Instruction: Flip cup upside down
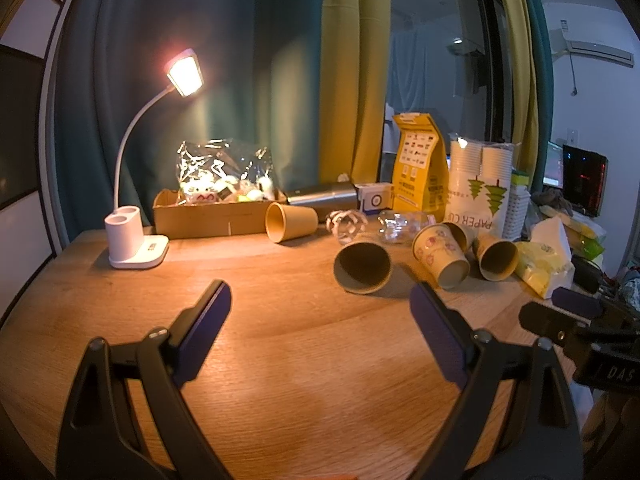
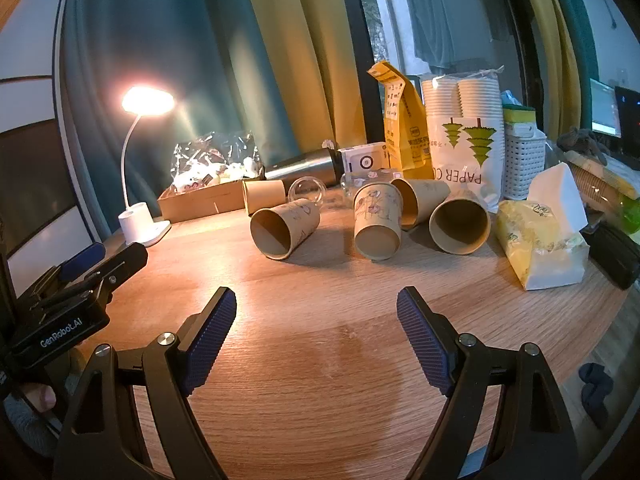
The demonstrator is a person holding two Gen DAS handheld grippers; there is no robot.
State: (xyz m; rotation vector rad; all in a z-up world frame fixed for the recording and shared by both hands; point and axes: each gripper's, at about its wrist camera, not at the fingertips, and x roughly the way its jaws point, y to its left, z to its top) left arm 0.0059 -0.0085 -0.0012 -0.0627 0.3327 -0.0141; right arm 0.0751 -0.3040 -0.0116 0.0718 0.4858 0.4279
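Several brown paper cups lie on their sides on the wooden table (image 1: 280,340). In the left wrist view the nearest cup (image 1: 362,266) faces me with its mouth, just beyond my open, empty left gripper (image 1: 320,300). Two more cups (image 1: 440,256) (image 1: 495,260) lie to its right and one (image 1: 290,222) lies farther back. In the right wrist view my right gripper (image 2: 316,304) is open and empty, short of three side-lying cups (image 2: 284,228) (image 2: 378,222) (image 2: 460,220). The left gripper (image 2: 80,276) shows at the left edge.
A lit white desk lamp (image 1: 138,236) stands at the back left beside a cardboard box (image 1: 208,216). A steel flask (image 1: 324,198), a yellow bag (image 1: 420,168), a pack of paper cups (image 1: 478,184) and a tissue pack (image 2: 540,244) line the back and right.
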